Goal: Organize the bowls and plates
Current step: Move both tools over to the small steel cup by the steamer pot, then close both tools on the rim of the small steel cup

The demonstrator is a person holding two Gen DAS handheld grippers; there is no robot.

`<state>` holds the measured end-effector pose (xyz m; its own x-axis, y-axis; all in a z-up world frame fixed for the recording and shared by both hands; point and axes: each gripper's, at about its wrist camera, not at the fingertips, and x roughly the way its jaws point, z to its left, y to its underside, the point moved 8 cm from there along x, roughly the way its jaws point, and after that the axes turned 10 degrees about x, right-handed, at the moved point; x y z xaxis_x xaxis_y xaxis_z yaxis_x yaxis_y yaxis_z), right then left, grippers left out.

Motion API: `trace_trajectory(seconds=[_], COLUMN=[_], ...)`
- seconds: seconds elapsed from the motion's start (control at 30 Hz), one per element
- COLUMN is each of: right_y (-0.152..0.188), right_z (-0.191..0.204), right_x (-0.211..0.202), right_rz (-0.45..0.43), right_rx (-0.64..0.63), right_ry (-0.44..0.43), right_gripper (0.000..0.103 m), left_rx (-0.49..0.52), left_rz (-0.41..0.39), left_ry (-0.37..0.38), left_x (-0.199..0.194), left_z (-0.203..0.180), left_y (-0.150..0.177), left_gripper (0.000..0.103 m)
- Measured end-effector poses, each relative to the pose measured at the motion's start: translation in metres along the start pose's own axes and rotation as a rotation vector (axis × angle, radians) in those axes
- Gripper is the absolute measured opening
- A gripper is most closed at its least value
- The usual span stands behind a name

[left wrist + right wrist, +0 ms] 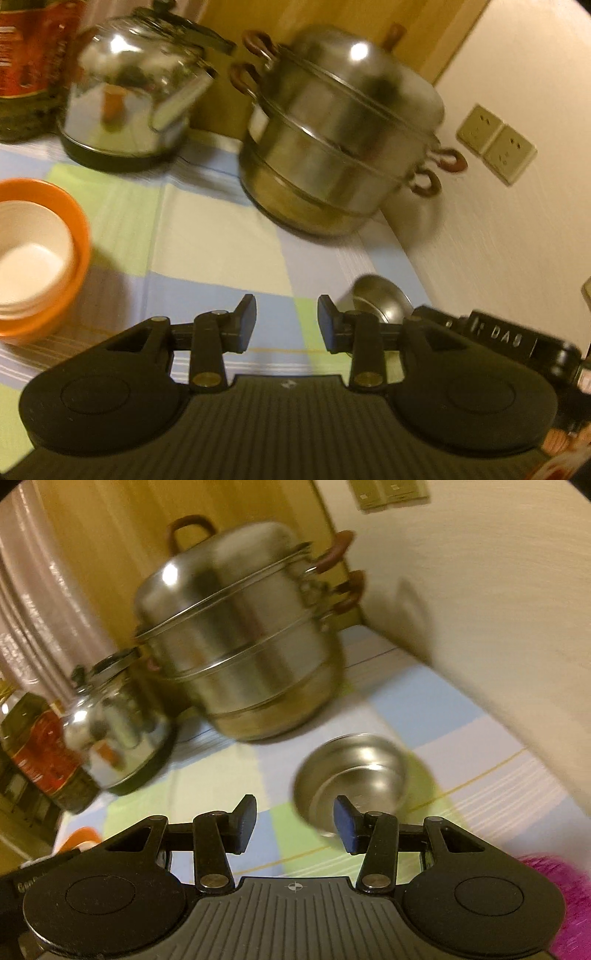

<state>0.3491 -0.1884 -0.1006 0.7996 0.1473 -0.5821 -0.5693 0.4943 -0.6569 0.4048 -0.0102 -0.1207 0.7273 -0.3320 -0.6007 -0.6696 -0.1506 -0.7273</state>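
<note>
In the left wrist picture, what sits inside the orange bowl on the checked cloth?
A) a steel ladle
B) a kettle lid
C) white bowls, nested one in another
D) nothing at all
C: the orange bowl at the left edge holds white bowls stacked in it; their pale rims show one under another inside the orange wall.

kettle [133, 99] left of steamer pot [340, 133]
</note>
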Motion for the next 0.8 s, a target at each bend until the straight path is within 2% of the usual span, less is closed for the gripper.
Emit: trace_trajectory(seconds=[0.17, 0.43, 0.67, 0.8], right_y=[-0.01, -0.023, -0.028, -0.028], right_z=[-0.019, -0.052, -0.073, -0.074], right_x=[-0.002, 0.007, 0.027, 0.036], right_rz=[-0.031, -0.032, 0.012, 0.034], right_rx=[-0.006, 0.036, 0.084, 0.096], right_ry=[0.05, 0.111, 0.124, 0.103], right_gripper=[0.047, 0.047, 0.047, 0.047], left_rx=[0.011, 0.055, 0.059, 0.039], left_rz=[0.024, 0.05, 0.093, 0.104], left_ry=[0.028, 0.064, 0.073, 0.09], left_x=[0.021, 0.053, 0.088, 0.1], left_z=[-0.019, -0.048, -0.053, -0.053], left_y=[0.003, 0.003, 0.008, 0.009], left_gripper=[0.032, 0.032, 0.032, 0.032])
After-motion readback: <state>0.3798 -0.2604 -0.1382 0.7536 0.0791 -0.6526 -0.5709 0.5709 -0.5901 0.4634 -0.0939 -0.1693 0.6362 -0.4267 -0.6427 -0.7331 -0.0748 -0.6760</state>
